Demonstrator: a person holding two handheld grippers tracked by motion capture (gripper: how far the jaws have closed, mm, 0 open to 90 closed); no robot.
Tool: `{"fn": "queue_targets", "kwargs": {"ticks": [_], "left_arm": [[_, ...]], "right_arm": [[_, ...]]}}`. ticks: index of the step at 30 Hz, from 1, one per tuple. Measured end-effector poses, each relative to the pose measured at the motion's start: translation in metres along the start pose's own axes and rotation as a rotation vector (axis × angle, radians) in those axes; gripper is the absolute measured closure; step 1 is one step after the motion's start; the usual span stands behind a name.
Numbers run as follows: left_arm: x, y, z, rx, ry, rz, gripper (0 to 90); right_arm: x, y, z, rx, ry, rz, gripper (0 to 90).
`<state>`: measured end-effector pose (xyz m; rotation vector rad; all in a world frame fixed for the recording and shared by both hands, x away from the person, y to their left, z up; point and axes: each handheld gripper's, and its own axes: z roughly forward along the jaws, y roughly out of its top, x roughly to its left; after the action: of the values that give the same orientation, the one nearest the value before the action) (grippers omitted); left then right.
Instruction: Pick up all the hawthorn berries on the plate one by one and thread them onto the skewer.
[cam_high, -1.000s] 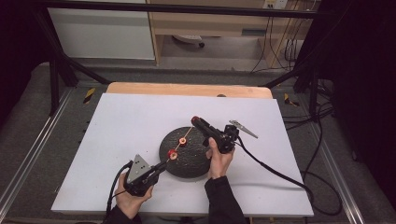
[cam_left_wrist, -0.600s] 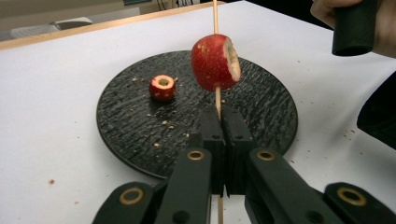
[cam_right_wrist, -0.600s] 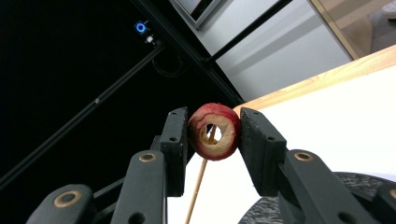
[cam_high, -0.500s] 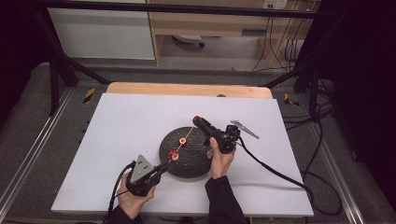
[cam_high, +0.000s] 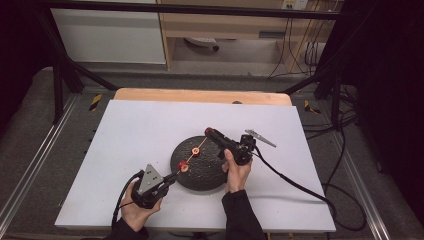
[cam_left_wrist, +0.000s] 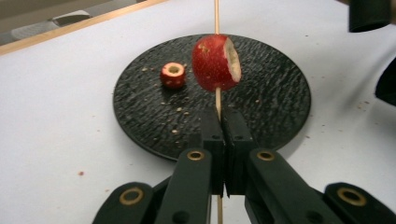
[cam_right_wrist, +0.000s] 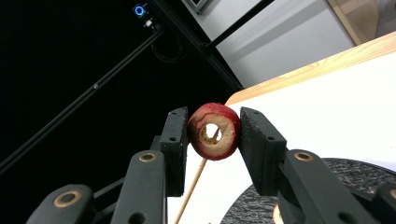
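Note:
A black round plate (cam_high: 202, 175) (cam_left_wrist: 280, 93) lies on the white table. My left gripper (cam_high: 170, 178) (cam_left_wrist: 224, 126) is shut on a thin wooden skewer (cam_high: 190, 159) (cam_left_wrist: 216, 100) that slants up over the plate. A cored red fruit piece (cam_high: 183, 166) (cam_left_wrist: 215, 63) is threaded on it. A smaller red ring piece (cam_high: 196, 151) (cam_left_wrist: 173, 75) rests on the plate beside the skewer. My right gripper (cam_high: 207, 132) (cam_right_wrist: 215, 133) is shut on another red ring piece (cam_right_wrist: 215, 131), held above the plate's far edge. The skewer's tip (cam_right_wrist: 212, 138) shows through that ring's hole.
Crumbs (cam_left_wrist: 180, 109) dot the plate. The white table top (cam_high: 150, 130) ends in a wooden strip (cam_high: 200, 96) at the far side. Cables (cam_high: 300, 185) trail from the right gripper across the table's right side. Black frame poles (cam_high: 60, 75) stand around the table.

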<state>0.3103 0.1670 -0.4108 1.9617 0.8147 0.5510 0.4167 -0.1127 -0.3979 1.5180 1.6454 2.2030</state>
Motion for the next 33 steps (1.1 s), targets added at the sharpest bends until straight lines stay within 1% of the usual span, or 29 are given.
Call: {"fn": "queue_targets", "kwargs": {"ticks": [2,3,5,6,8,10,11,13,14,15,17,20,22,23,24,26,27,29,31,33], "left_arm": [[-0.004,0.000,-0.001,-0.006,0.011,-0.010,88.4],[-0.005,0.001,-0.001,0.000,0.018,-0.021,88.4],[-0.007,-0.001,-0.002,-0.003,0.023,-0.039,88.4],[-0.008,-0.002,-0.002,-0.011,0.024,-0.051,88.4],[-0.009,-0.002,-0.001,-0.020,0.027,-0.070,88.4],[-0.012,0.000,0.001,-0.030,0.021,-0.094,88.4],[-0.015,0.001,0.002,-0.032,0.023,-0.095,88.4],[-0.021,0.005,0.005,-0.030,0.023,-0.102,88.4],[-0.023,0.006,0.007,-0.034,0.021,-0.108,88.3],[-0.025,0.008,0.008,-0.036,0.025,-0.112,88.4],[-0.025,0.012,0.011,-0.040,0.024,-0.130,88.4],[-0.022,0.020,0.016,-0.048,0.015,-0.151,88.4],[-0.020,0.024,0.021,-0.055,0.024,-0.145,88.3],[-0.018,0.027,0.024,-0.059,0.020,-0.150,88.3],[-0.017,0.029,0.026,-0.062,0.017,-0.147,88.3],[-0.013,0.032,0.031,-0.068,0.015,-0.136,88.3],[-0.012,0.034,0.033,-0.067,0.016,-0.127,88.3],[-0.010,0.037,0.036,-0.069,0.010,-0.126,88.3],[-0.008,0.039,0.039,-0.063,0.012,-0.116,88.2],[-0.007,0.041,0.041,-0.065,0.010,-0.117,88.2]], "right_arm": [[0.000,0.000,0.000,-0.008,-0.004,-0.002,63.9],[0.001,0.000,0.000,-0.011,-0.005,0.001,63.9],[0.001,0.000,-0.002,-0.054,-0.022,-0.006,64.0],[0.000,0.001,-0.003,-0.070,-0.021,-0.001,64.0],[0.000,0.001,-0.003,-0.070,-0.018,-0.005,64.0],[0.001,0.000,-0.003,-0.074,-0.017,-0.006,64.0],[0.001,-0.001,-0.003,-0.081,-0.015,-0.015,64.0],[0.001,-0.004,-0.002,-0.074,-0.014,-0.009,64.0],[0.000,-0.005,-0.002,-0.078,-0.016,-0.011,64.0],[0.000,-0.006,-0.002,-0.069,-0.017,-0.014,64.0],[0.000,-0.008,-0.002,-0.061,-0.013,-0.014,64.0],[0.001,-0.012,-0.002,-0.043,-0.003,-0.017,64.0],[0.002,-0.013,-0.003,-0.041,0.007,-0.016,64.0],[0.003,-0.014,-0.003,-0.036,0.009,-0.012,64.0],[0.003,-0.014,-0.003,-0.031,0.008,-0.019,64.0],[0.003,-0.016,-0.004,-0.017,0.008,-0.016,64.0],[0.004,-0.017,-0.004,-0.014,0.010,-0.012,64.0],[0.003,-0.019,-0.004,-0.008,0.010,-0.024,64.0],[0.003,-0.021,-0.004,-0.001,0.011,-0.023,64.0],[0.003,-0.023,-0.004,0.008,0.009,-0.025,64.0]]}}
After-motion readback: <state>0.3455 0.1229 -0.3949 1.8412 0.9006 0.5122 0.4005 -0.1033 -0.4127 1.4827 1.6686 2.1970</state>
